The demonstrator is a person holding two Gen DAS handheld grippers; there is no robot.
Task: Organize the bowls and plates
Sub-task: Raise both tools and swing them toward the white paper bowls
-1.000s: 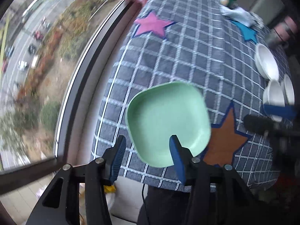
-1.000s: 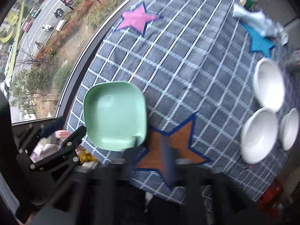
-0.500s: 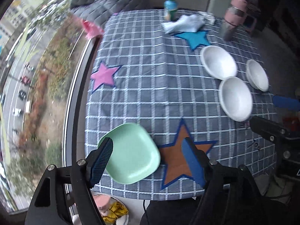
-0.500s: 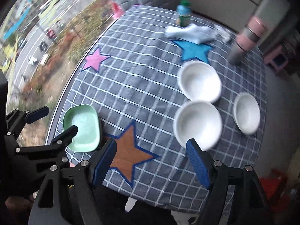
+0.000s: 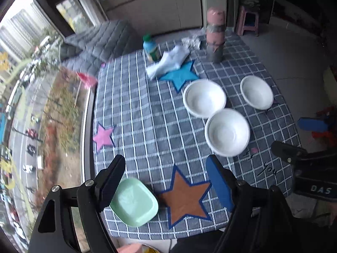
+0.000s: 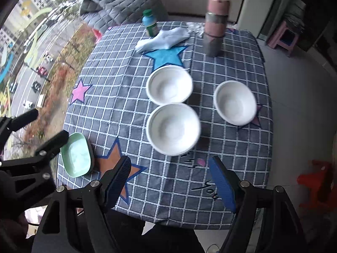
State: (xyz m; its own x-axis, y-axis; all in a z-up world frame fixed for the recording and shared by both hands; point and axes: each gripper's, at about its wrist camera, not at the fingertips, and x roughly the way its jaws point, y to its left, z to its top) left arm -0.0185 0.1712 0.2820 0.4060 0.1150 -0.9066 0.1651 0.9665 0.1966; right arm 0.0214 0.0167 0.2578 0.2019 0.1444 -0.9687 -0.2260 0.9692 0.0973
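Now, step: green plate (image 5: 134,203) lies at the desk's (image 5: 134,109) near-left corner, free of both tongs.
Left tongs (image 5: 168,181): just opened wide, empty.
Right tongs (image 6: 169,182): just opened wide, empty.
Next: likely gather three white bowls (image 6: 173,128), mid-desk to right.
Views: right wrist shows your left tongs beside the plate; left wrist shows it clearest.

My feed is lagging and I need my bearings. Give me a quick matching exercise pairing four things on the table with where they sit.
Things:
1. green plate
2. pink-and-grey flask
3. white cloth
4. green-capped bottle

Places:
A. partly on the blue star
B. near corner, beside the brown star
C. far edge, left of the cloth
D. far side, right of the cloth

Pairs: 1-B, 2-D, 3-A, 4-C
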